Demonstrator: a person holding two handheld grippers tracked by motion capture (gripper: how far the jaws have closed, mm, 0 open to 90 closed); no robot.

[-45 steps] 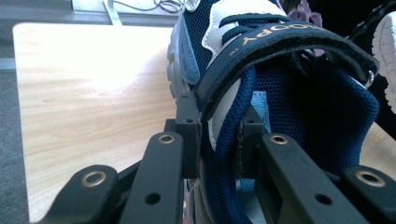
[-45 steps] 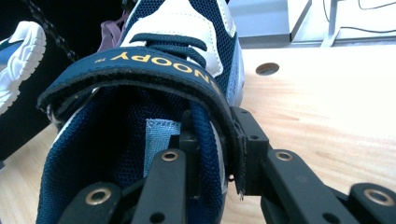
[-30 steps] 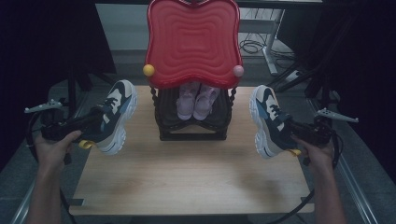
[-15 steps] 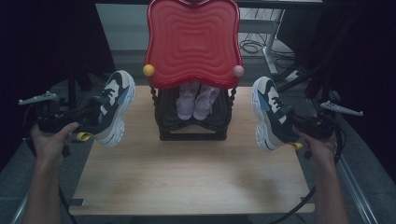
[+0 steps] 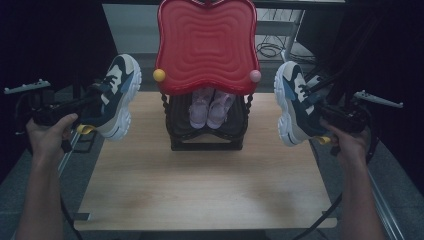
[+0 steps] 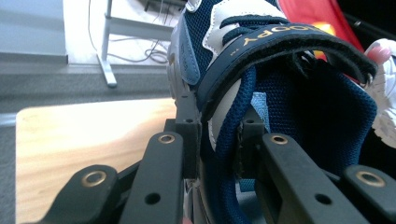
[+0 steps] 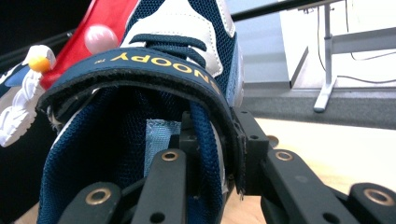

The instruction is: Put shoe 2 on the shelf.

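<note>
A person holds two navy and white sneakers in the air. At nine o'clock the left claw [image 5: 92,107] is clamped on the collar of the left sneaker [image 5: 114,97]; at three o'clock the right claw [image 5: 315,112] grips the right sneaker [image 5: 295,107] likewise. Both hang off the table [image 5: 200,190] edges, beside a red-topped rack [image 5: 207,45] (pink shoes inside). The thin-collar pinch could slip, dropping a shoe to the floor.

— What sort of room is this?
— A lab or office workspace rigged for recording. The wooden tabletop [image 5: 200,185] stands on grey carpet [image 6: 70,86], with black curtains [image 5: 45,40] hung at both sides.
— Anything else?
— A white desk frame [image 6: 108,46] stands behind, loose cables [image 5: 272,50] lie on the floor, and metal rails [image 5: 387,210] run along the table's edges.
</note>
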